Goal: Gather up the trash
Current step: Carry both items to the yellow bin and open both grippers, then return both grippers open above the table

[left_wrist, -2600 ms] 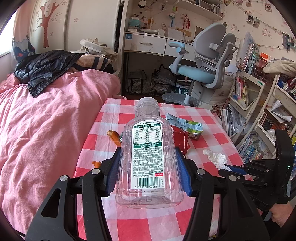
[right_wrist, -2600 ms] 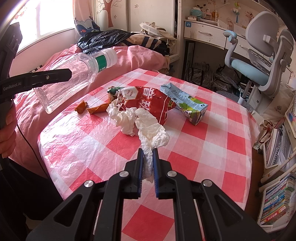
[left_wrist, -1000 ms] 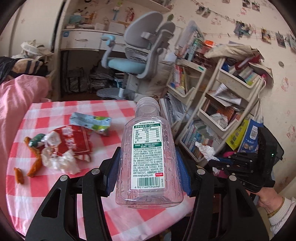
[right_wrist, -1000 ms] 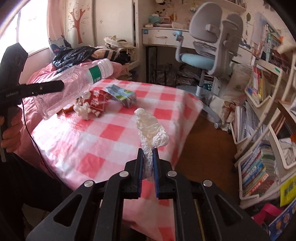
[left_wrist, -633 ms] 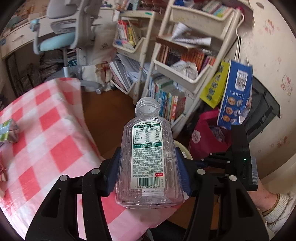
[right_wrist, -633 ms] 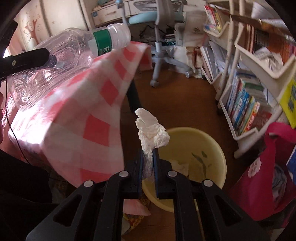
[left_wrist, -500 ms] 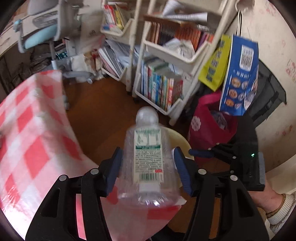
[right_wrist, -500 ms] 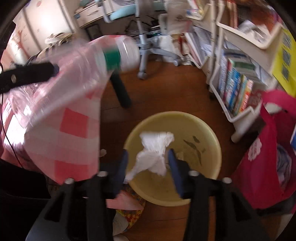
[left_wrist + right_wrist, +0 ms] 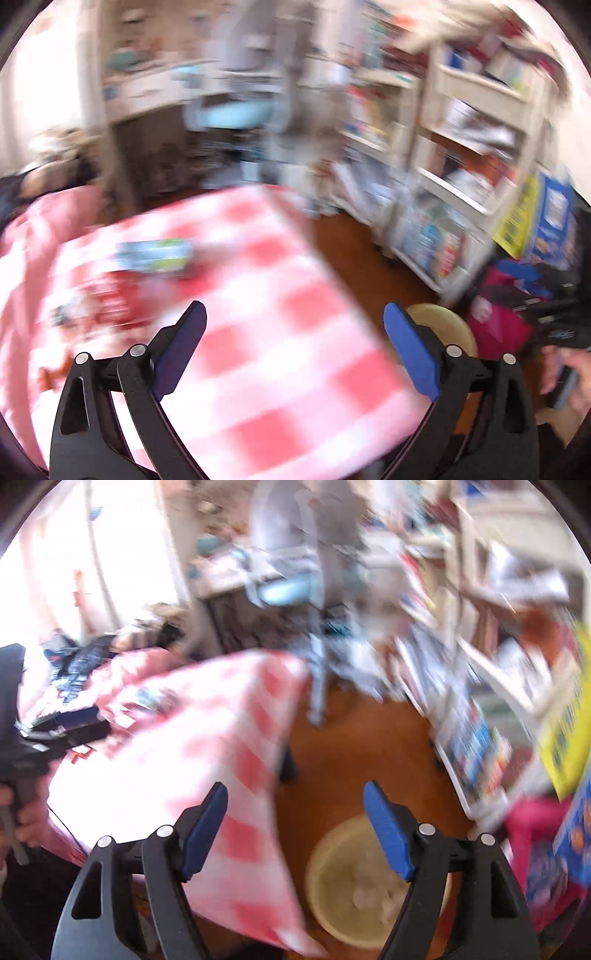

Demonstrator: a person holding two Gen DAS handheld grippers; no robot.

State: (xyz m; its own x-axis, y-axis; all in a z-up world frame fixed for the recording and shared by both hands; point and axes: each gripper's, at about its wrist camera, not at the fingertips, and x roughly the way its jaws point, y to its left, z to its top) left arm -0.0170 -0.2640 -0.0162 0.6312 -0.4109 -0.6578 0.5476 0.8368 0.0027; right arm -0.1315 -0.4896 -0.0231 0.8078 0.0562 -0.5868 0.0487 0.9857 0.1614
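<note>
A lived-in child's bedroom at home.

A pink-covered bed [image 9: 33, 229] lay beside a table under a red-and-white checked cloth [image 9: 258, 332], with a pale blue swivel desk chair [image 9: 236, 110], white shelves crammed with books [image 9: 461, 177] and a wooden floor [image 9: 354, 746].

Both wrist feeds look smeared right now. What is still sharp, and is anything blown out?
Left wrist view: heavy motion blur over the checked tablecloth and shelves; only the left tongs stay sharp, open. Right wrist view: same smear, the right tongs crisp and open, the yellow bin soft, and window light washes out the left side.
</note>
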